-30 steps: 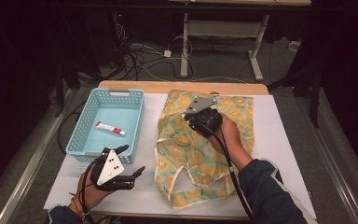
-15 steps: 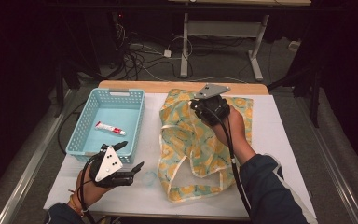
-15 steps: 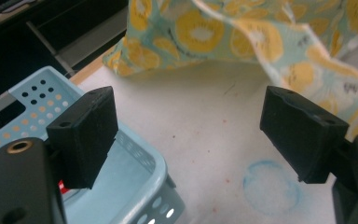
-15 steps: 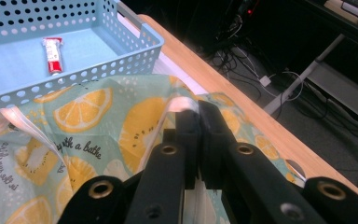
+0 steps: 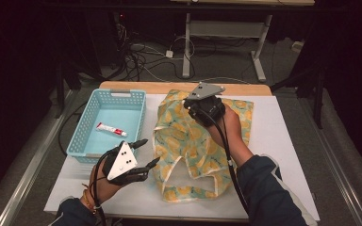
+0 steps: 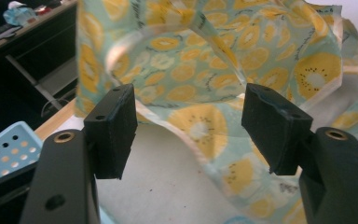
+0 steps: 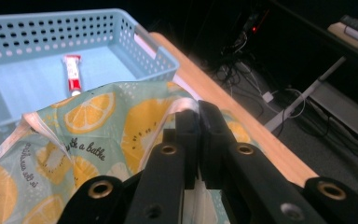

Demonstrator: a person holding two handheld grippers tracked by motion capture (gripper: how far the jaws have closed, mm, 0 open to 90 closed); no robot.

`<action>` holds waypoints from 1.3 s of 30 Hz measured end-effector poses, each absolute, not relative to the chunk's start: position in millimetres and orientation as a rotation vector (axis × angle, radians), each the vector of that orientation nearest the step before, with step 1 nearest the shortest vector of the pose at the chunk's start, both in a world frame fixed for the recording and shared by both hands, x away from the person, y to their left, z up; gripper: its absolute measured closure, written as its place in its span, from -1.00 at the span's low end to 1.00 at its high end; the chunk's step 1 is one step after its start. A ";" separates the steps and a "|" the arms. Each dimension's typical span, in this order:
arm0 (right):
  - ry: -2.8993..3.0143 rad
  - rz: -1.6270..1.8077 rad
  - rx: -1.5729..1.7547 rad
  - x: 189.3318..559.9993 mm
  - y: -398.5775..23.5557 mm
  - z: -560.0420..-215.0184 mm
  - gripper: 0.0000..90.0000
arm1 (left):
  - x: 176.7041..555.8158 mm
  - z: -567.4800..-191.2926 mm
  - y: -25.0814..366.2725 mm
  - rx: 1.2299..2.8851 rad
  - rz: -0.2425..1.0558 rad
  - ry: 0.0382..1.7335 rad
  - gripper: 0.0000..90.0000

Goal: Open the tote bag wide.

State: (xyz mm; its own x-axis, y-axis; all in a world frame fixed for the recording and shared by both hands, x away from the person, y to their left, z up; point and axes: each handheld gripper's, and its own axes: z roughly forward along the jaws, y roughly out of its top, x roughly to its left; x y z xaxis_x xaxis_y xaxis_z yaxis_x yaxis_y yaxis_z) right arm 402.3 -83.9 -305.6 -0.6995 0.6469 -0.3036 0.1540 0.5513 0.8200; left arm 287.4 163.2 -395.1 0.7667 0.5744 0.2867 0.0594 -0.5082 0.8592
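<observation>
My right gripper [image 5: 202, 109] pinches the bag [image 5: 193, 146]; my left gripper [image 5: 143, 151], half closing and empty, may miss the rim if the cloth sags.

Fabric tote bag [image 5: 195, 150], pale teal cloth printed with yellow citrus slices and short lines of dark script; cream binding along its edges and handles; lies crumpled on the white table top just right of the blue basket, its far upper edge lifted and pinched between the closed jaws of the right gripper [image 5: 194, 106]; the mouth gapes toward the left, one cream-edged handle [image 6: 177, 37] arching upright in a loop; lower part flat and creased near the table's front edge.
</observation>
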 end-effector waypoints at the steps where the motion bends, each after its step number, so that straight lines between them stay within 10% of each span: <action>1: 2.185 1.090 0.650 401.7 -84.2 -303.1 0.96 | 287.8 -395.2 161.6 2.032 0.695 0.469 -0.14; 39: 2.247 1.044 0.759 393.5 -152.6 -372.7 0.69 | 271.8 -419.5 194.7 2.136 0.708 0.547 -0.14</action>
State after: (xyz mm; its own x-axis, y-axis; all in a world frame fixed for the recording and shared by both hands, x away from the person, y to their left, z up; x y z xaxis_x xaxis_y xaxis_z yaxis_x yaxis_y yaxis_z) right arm 393.5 -152.6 -372.7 -0.6935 0.6811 -0.2348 0.2599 0.5405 0.8002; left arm 271.8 194.7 -419.5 0.7497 0.5901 0.2995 0.1409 -0.5846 0.7990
